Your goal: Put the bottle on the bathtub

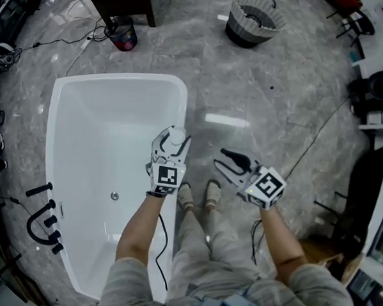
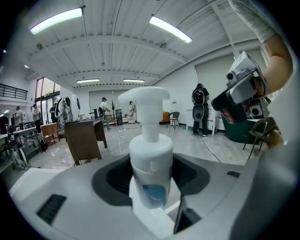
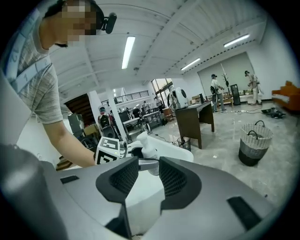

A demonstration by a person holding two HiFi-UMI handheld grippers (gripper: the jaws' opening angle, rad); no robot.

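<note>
A white pump bottle (image 1: 175,136) is held upright in my left gripper (image 1: 172,143), just above the right rim of the white bathtub (image 1: 75,123). In the left gripper view the bottle (image 2: 150,159) fills the middle, and the left gripper (image 2: 150,180) is shut on its body. My right gripper (image 1: 220,159) hangs open over the floor to the right of the tub, with nothing in it. In the right gripper view its open jaws frame the bottle (image 3: 146,148), the left gripper's marker cube (image 3: 108,151) and the tub's rim (image 3: 171,147). The right gripper (image 3: 143,176) stands apart from all of them.
Black faucet fittings (image 1: 44,214) sit at the tub's left side. A grey basket (image 1: 255,18) and a dark bucket (image 1: 122,36) stand on the marble floor beyond. The person's feet (image 1: 197,195) are beside the tub's right rim. Cables and equipment line the right edge.
</note>
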